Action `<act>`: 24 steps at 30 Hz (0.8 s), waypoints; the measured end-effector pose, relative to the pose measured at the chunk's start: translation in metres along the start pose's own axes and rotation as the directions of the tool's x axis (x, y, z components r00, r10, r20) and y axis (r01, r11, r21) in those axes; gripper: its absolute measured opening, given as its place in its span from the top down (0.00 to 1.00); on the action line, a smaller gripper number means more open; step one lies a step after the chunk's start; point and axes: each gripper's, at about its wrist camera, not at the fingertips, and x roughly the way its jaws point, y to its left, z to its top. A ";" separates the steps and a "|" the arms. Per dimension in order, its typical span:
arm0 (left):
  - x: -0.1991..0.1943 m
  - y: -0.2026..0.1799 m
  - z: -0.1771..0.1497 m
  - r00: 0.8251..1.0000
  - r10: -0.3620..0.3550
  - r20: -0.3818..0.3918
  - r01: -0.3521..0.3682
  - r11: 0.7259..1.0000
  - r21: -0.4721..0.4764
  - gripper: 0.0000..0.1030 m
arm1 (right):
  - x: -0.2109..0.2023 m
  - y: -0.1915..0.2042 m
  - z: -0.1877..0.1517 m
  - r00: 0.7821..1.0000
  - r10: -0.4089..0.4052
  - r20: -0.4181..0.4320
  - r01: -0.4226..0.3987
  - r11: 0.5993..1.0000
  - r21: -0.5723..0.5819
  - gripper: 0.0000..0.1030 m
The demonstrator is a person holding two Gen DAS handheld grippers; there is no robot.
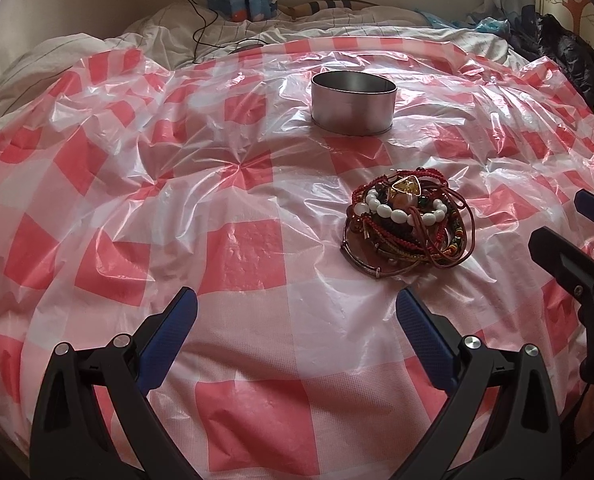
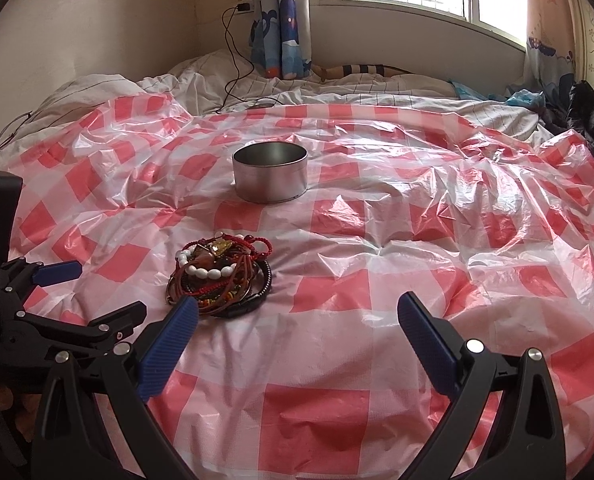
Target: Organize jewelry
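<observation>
Jewelry (image 1: pixel 407 224) lies in one tangled heap on the checked plastic sheet (image 1: pixel 249 256) in the left wrist view, ahead and to the right of the left gripper (image 1: pixel 297 320), whose jaws are spread wide over bare sheet and hold nothing; the open tin (image 1: pixel 353 104) stands well beyond the heap, and the right gripper (image 1: pixel 577 236) shows at the right edge. The heap looks light but unruly: white beads on top, red cords and thin loops wound through them, a stiff metal bangle at its near rim. I judge a pinch on one cord would drag neighbours along, so the bangle or the bead strand is the surer hold. In the right wrist view the jewelry (image 2: pixel 221 276) sits ahead and left of the right gripper (image 2: pixel 297 320), its left finger just beside the heap's near edge, jaws spread and empty; the tin (image 2: pixel 271 178) stands farther back, apart from the heap. The sheet (image 2: pixel 377 280) is crinkled and glossy, probably slippery, and soft bedding under it will give when pressed.
</observation>
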 end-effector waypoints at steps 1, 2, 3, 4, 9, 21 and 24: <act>0.000 0.000 0.000 1.000 0.000 0.001 0.000 1.000 0.001 0.07 | 0.000 0.000 0.000 1.000 0.002 0.001 -0.002 1.000 0.001 0.07; 0.000 0.000 0.000 1.000 0.000 0.001 0.000 1.000 0.001 0.07 | 0.000 0.000 0.000 1.000 0.004 0.002 -0.004 1.000 -0.001 0.07; 0.000 0.000 0.000 1.000 0.001 0.001 -0.001 1.000 0.001 0.07 | 0.001 0.000 0.000 1.000 0.005 0.002 -0.005 1.000 -0.003 0.07; -0.001 0.000 0.000 1.000 0.000 0.002 0.000 1.000 0.001 0.07 | 0.001 0.001 0.000 1.000 0.007 0.001 -0.007 1.000 -0.006 0.07; -0.001 0.000 -0.001 1.000 0.002 0.003 -0.002 1.000 0.005 0.07 | 0.000 0.003 -0.001 1.000 0.016 0.005 -0.016 1.000 -0.013 0.07; -0.002 -0.007 -0.002 1.000 0.026 0.009 -0.026 0.999 0.043 0.07 | 0.002 0.004 -0.001 1.000 0.021 -0.001 -0.021 1.000 -0.009 0.07; -0.002 -0.008 -0.002 1.000 0.029 0.010 -0.029 0.998 0.048 0.07 | 0.002 0.004 -0.001 1.000 0.022 -0.001 -0.022 1.000 -0.010 0.07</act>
